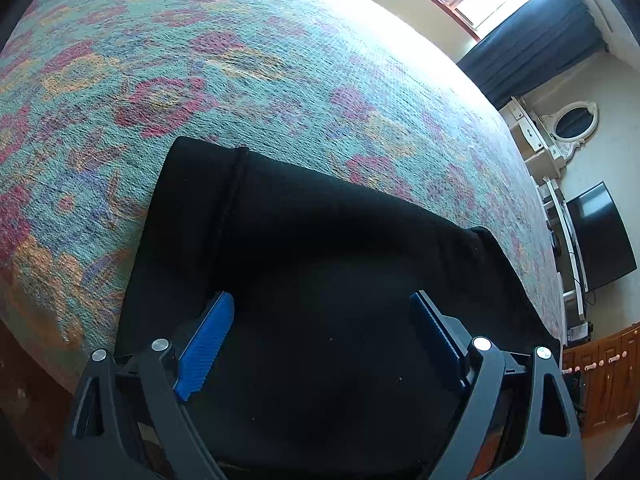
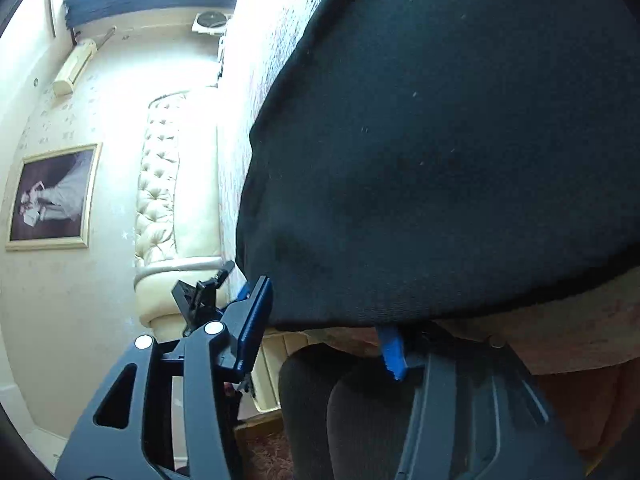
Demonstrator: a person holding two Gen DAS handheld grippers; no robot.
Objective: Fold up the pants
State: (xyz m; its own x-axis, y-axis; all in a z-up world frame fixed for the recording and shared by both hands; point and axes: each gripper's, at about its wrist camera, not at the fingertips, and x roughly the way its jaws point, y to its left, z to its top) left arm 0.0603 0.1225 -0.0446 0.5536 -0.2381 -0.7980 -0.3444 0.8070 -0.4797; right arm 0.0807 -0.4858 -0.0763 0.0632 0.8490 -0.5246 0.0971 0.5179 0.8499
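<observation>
The black pants [image 1: 320, 240] lie folded on a floral bedspread [image 1: 200, 60]. My left gripper [image 1: 322, 320] hovers over the near part of the pants with its blue pads [image 1: 208, 340] wide apart and nothing between them. In the right wrist view the pants [image 2: 440, 140] fill most of the frame, seen from their edge. My right gripper [image 2: 324, 320] is open at that edge: one blue pad [image 2: 254, 320] stands clear on the left, the other pad [image 2: 392, 352] is partly hidden under the cloth. I cannot tell whether cloth lies between them.
The bed's far edge meets a window with dark curtains [image 1: 532, 48]. A white dresser with mirror [image 1: 560, 128] and a TV [image 1: 600, 236] stand to the right. A cream tufted headboard [image 2: 168, 200] and a framed picture [image 2: 52, 196] show in the right wrist view.
</observation>
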